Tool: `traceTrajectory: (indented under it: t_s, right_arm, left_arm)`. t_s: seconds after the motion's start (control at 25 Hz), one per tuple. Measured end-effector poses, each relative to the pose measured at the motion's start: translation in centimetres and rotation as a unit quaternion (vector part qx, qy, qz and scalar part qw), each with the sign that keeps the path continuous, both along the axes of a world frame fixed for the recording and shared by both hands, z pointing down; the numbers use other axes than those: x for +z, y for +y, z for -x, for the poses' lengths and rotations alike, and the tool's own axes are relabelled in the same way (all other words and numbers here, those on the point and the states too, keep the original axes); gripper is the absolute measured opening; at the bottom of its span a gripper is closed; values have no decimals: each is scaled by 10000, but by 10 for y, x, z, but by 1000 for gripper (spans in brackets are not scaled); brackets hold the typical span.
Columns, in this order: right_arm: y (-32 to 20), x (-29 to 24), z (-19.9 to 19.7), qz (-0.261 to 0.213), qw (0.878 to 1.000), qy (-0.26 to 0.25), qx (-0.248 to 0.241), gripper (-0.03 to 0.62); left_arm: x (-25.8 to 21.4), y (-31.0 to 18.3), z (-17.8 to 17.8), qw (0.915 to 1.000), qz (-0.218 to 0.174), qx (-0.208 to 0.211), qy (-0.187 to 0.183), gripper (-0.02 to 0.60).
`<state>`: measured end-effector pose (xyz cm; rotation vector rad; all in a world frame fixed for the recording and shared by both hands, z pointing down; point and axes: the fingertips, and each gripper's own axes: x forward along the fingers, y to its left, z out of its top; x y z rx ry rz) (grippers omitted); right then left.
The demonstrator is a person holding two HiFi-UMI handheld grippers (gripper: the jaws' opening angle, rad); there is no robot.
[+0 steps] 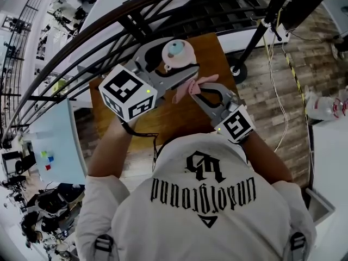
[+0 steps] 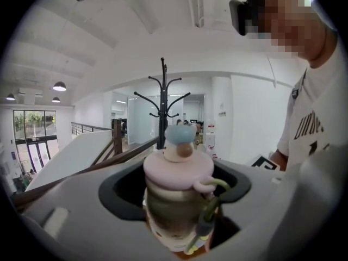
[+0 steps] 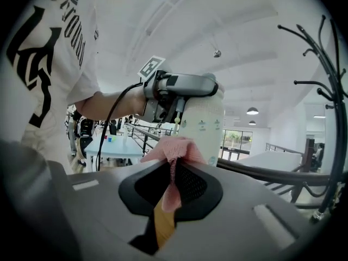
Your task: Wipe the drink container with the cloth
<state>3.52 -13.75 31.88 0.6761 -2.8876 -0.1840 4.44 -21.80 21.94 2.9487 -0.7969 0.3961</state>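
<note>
The left gripper (image 1: 169,65), upper centre of the head view, has its fingers clamped on the drink container (image 1: 177,52) over the table (image 1: 217,56). Just right of it, the right gripper (image 1: 199,89) pinches the pink cloth (image 1: 182,93) between its fingers, beside the container's body.

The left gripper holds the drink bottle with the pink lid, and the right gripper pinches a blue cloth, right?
Not quite. The soft cloth pinched in the right gripper is pink, not blue; the right gripper view shows it. The left gripper does hold the drink bottle with the pink lid.
</note>
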Motion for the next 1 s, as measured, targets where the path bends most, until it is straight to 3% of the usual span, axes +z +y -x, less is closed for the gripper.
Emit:
traceTrajectory:
  t_s: [0.16, 0.52, 1.0]
  right_arm:
    - [1, -1, 6, -116, 9999, 93, -62, 25]
    - [6, -62, 18, -572, 9980, -231, -106, 25]
    - [-9, 36, -11, 210, 9993, -33, 318, 25]
  left_arm:
    - [5, -4, -2, 9999, 45, -85, 31, 385]
    - [3, 1, -3, 9999, 98, -48, 78, 385]
    - [5, 8, 7, 9999, 28, -128, -25, 386]
